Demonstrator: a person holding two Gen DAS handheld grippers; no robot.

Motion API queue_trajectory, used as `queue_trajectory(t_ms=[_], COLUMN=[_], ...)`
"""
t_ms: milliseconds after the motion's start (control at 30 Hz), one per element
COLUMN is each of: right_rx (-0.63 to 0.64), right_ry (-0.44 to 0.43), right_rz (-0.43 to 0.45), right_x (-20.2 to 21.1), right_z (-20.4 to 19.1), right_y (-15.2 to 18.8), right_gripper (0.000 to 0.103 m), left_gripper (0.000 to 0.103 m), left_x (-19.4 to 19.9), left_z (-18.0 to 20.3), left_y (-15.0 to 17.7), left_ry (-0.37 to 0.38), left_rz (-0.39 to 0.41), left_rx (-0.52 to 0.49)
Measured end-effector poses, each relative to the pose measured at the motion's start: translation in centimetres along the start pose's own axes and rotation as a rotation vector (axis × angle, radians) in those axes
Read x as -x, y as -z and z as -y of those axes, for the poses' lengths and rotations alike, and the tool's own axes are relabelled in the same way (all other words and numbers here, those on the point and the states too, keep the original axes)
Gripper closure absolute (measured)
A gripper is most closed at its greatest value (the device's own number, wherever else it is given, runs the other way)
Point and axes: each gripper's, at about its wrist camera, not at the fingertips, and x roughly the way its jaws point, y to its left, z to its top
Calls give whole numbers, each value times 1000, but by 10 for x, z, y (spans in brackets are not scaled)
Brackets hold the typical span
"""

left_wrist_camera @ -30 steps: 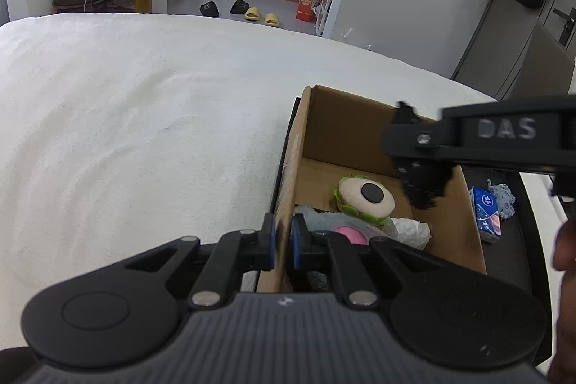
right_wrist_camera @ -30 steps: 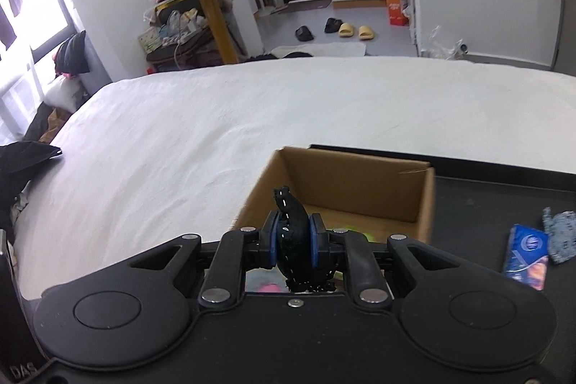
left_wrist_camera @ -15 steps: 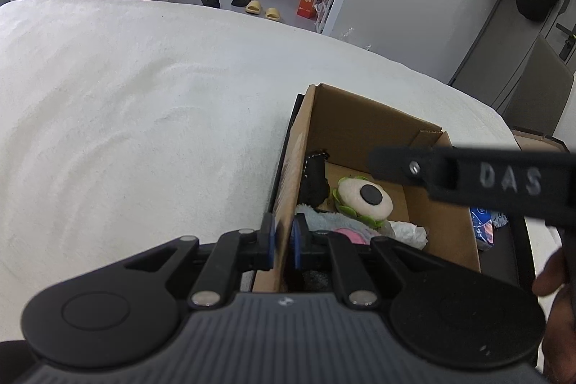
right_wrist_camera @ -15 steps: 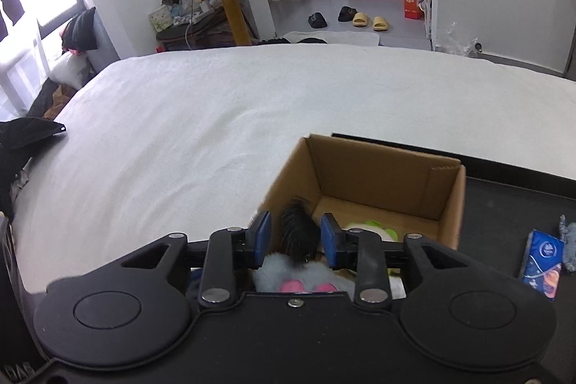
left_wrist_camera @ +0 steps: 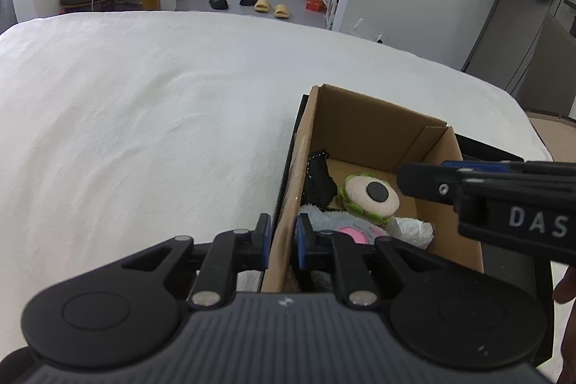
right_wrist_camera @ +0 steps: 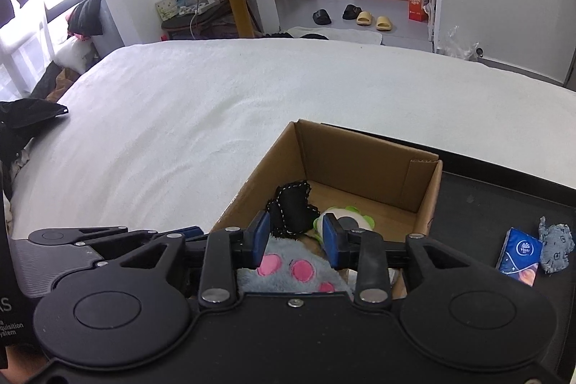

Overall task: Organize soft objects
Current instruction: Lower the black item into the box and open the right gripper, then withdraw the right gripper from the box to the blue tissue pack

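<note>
A cardboard box [left_wrist_camera: 363,117] [right_wrist_camera: 360,150] stands on a black tray [right_wrist_camera: 486,197] on the white bed. Inside lie a black stitched soft piece [left_wrist_camera: 318,182] [right_wrist_camera: 291,207], a green-and-cream plush eye [left_wrist_camera: 370,195] [right_wrist_camera: 345,216] and a grey fluffy toy with pink spots [right_wrist_camera: 288,261] [left_wrist_camera: 354,231]. My left gripper [left_wrist_camera: 282,242] straddles the box's left wall; its jaws are opening, and a thin gap shows beside the wall. My right gripper [right_wrist_camera: 296,240] hovers over the box, jaws opening, nothing between them; the black piece lies below them in the box.
A blue tissue pack [right_wrist_camera: 518,256] and a blue-grey cloth [right_wrist_camera: 556,245] lie on the tray right of the box. A white crumpled item [left_wrist_camera: 414,229] sits in the box's near corner. White bedding [left_wrist_camera: 144,132] stretches wide to the left. Dark clothes [right_wrist_camera: 25,117] lie at the bed's left edge.
My right gripper let go of the black stitched piece, which dropped into the box against the left wall, and its jaws spread apart. The left jaws eased slightly off the box wall.
</note>
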Motion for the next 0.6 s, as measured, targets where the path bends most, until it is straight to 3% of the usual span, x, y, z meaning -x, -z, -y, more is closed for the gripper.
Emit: queue_trajectory(t_ms=[100, 600], right_rx=[10, 55], right_ry=[2, 47], right_rz=[4, 5], right_x=[2, 19], right_z=[3, 39], right_y=[0, 2], right_gripper=[58, 50], left_gripper=[84, 55], left_x=[-2, 4], left_z=[2, 18], left_y=[-1, -13], left_ry=[-24, -119], left_rz=[-10, -3], left_rx=[-8, -55])
